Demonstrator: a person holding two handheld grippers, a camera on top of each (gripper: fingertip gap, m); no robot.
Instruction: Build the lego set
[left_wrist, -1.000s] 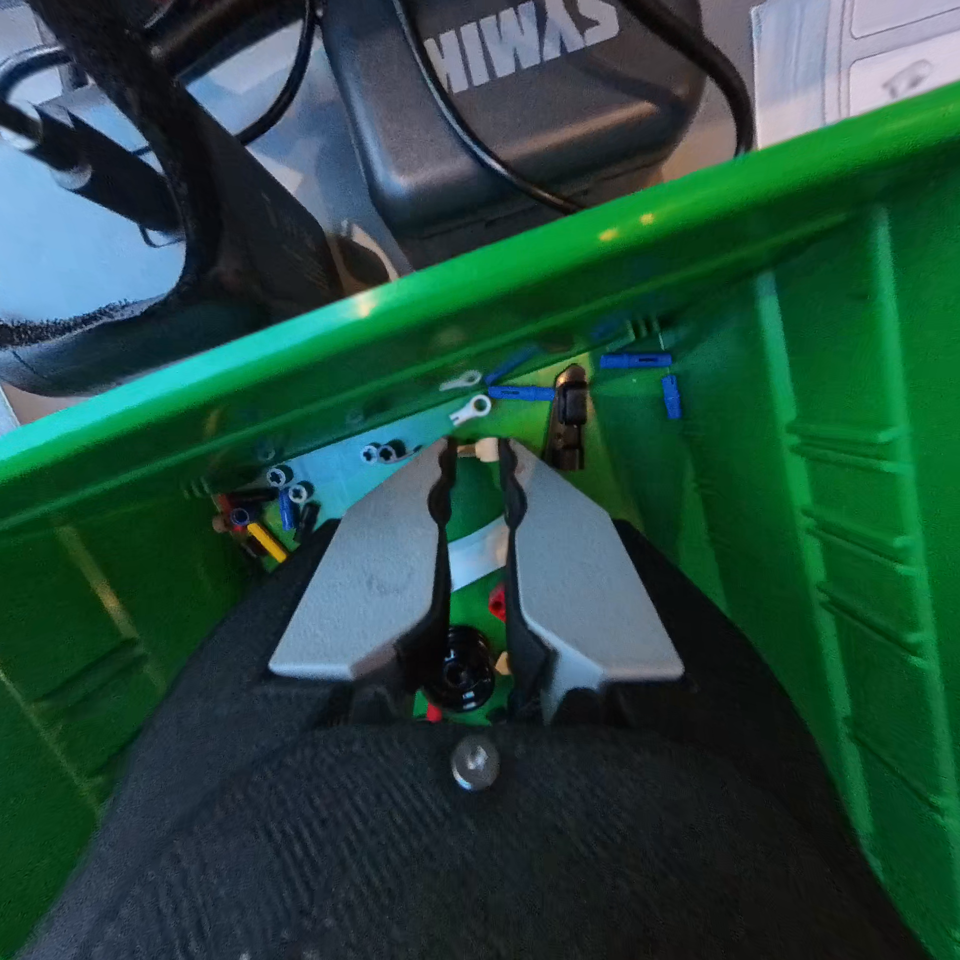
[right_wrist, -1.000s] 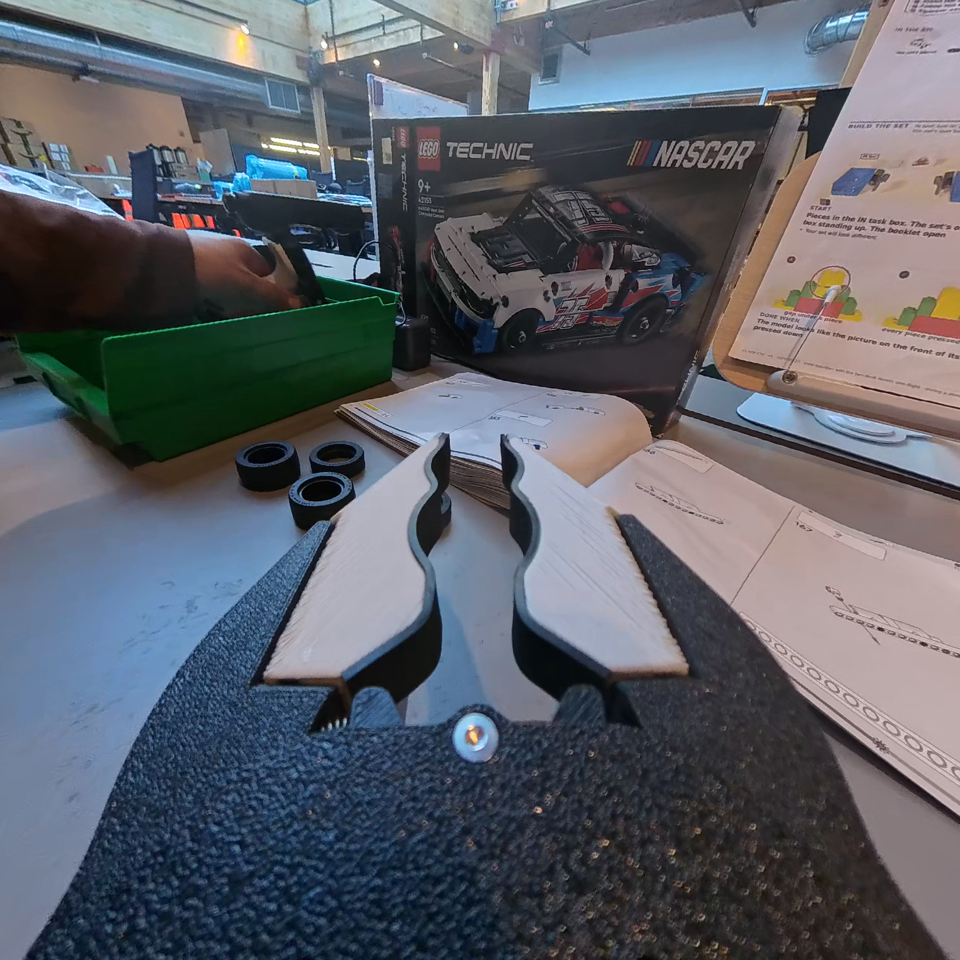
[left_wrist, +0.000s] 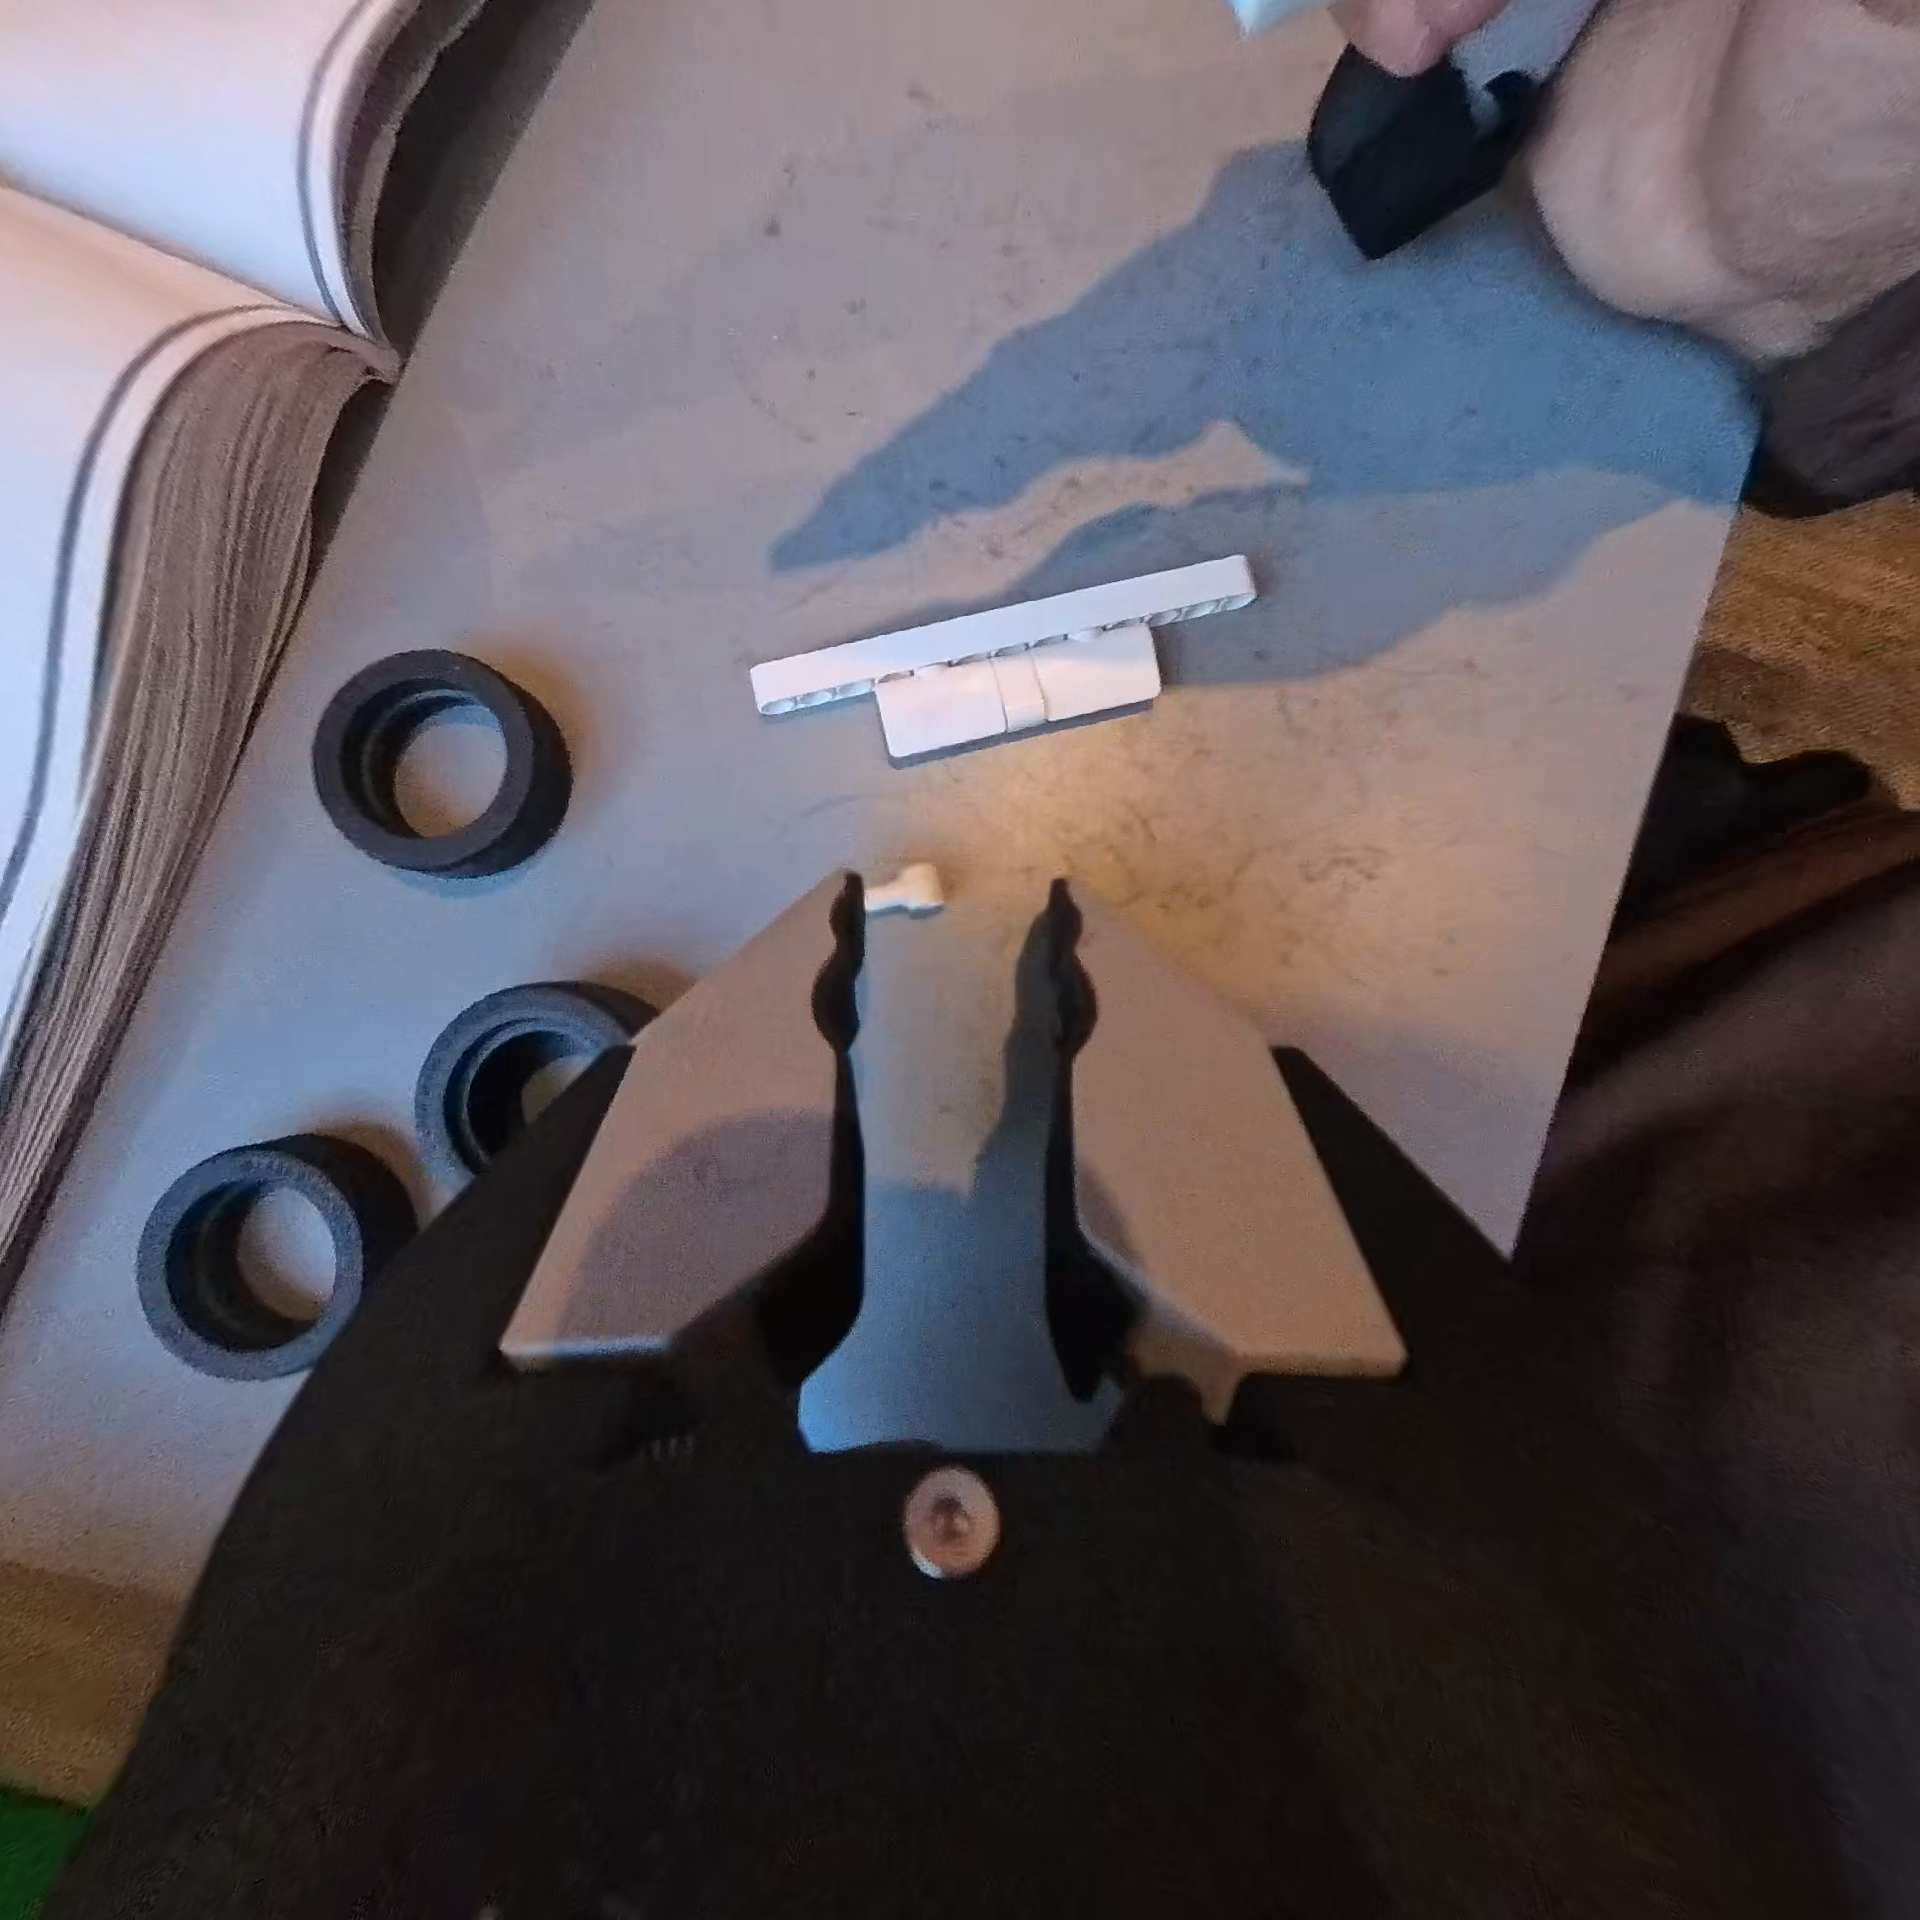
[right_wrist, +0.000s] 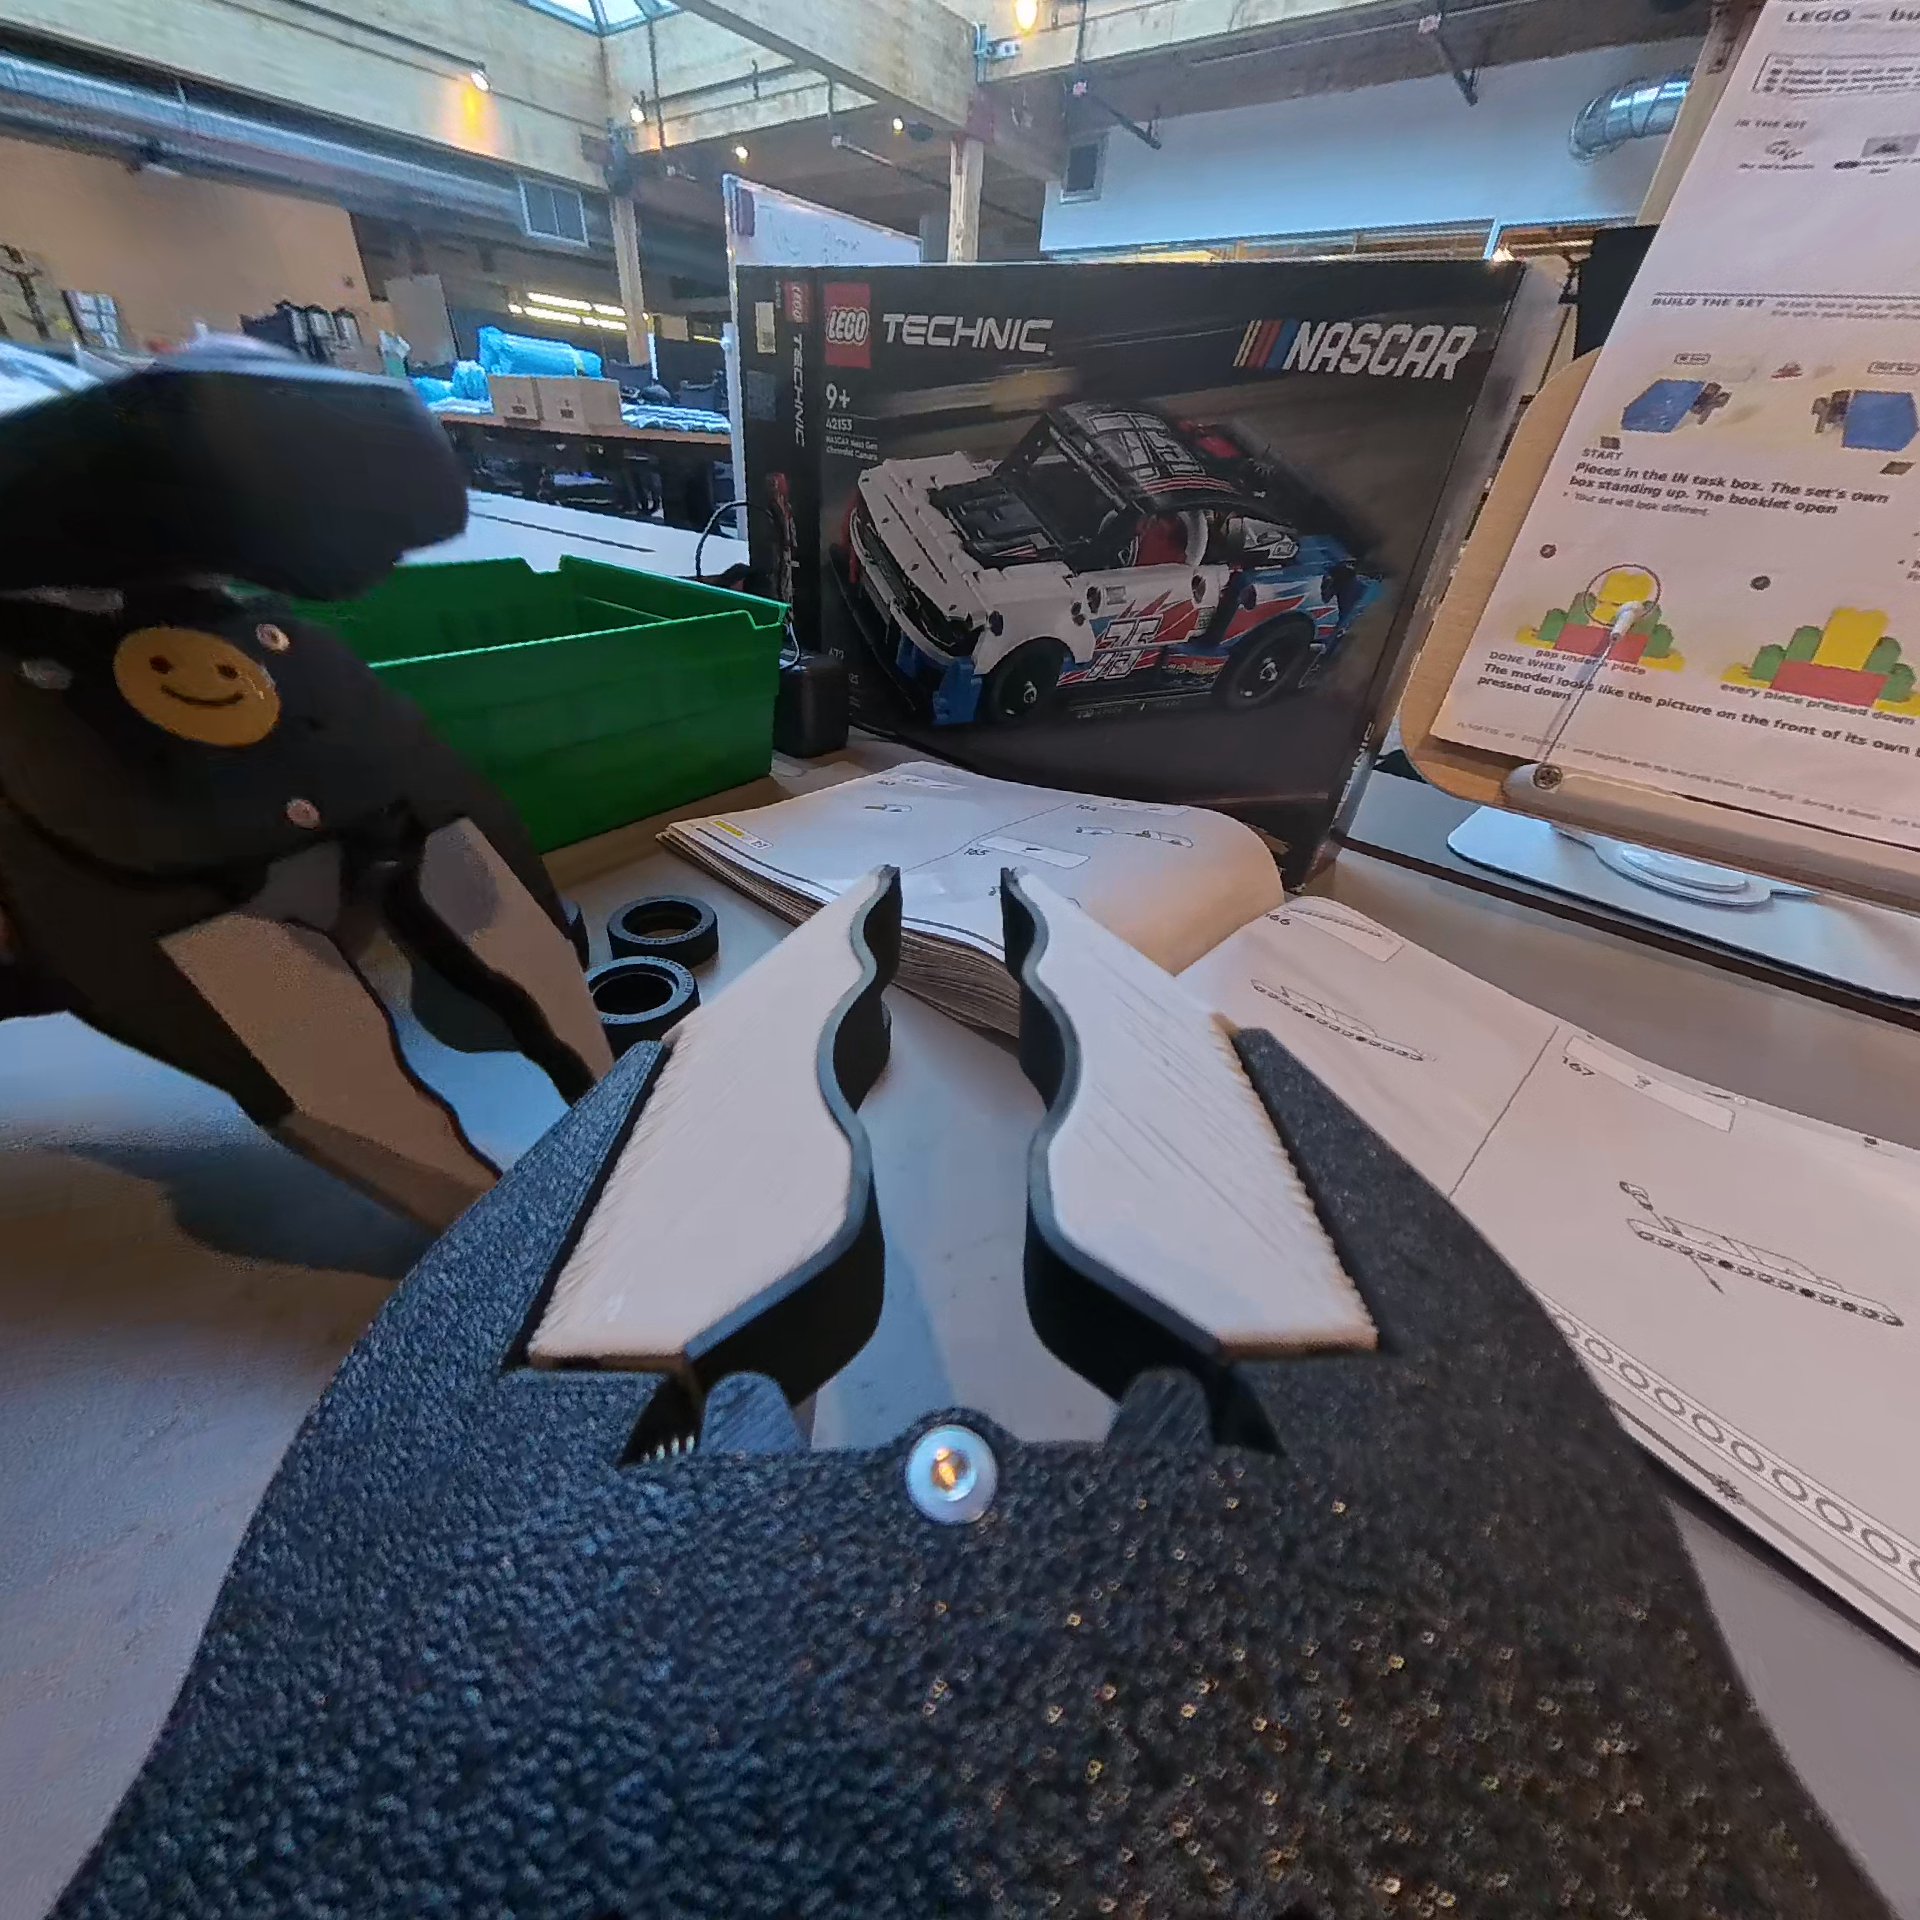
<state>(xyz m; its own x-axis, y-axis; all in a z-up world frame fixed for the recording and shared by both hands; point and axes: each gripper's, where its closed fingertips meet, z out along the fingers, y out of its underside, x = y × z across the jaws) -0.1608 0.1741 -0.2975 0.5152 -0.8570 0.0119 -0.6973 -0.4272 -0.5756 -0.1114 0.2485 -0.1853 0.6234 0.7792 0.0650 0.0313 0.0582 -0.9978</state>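
Setting: workshop hall behind a pale grey table (left_wrist: 1299, 935) carrying the set's box (right_wrist: 1122, 520), an open instruction booklet (right_wrist: 966, 842) and a green bin (right_wrist: 582, 675).
Left gripper (left_wrist: 956, 904): poised over the table, jaws parted by a clear gap, nothing between them.
Right gripper (right_wrist: 951, 894): low over the table, jaws slightly apart and empty, aimed toward the booklet.
Assembly: a white beam assembly (left_wrist: 1003, 655) lies flat, just ahead of the left gripper — a long holed beam with a shorter block joined along one side.
Loose parts: a small white connector (left_wrist: 914, 891) sits at the left jaw's tip; three black tyres (left_wrist: 442, 764) lie nearby.
Handling (judged): light, rigid, smooth plastic — likely slippery; pinch the beam across its narrow width near the middle. Tyres should be soft and grippy.
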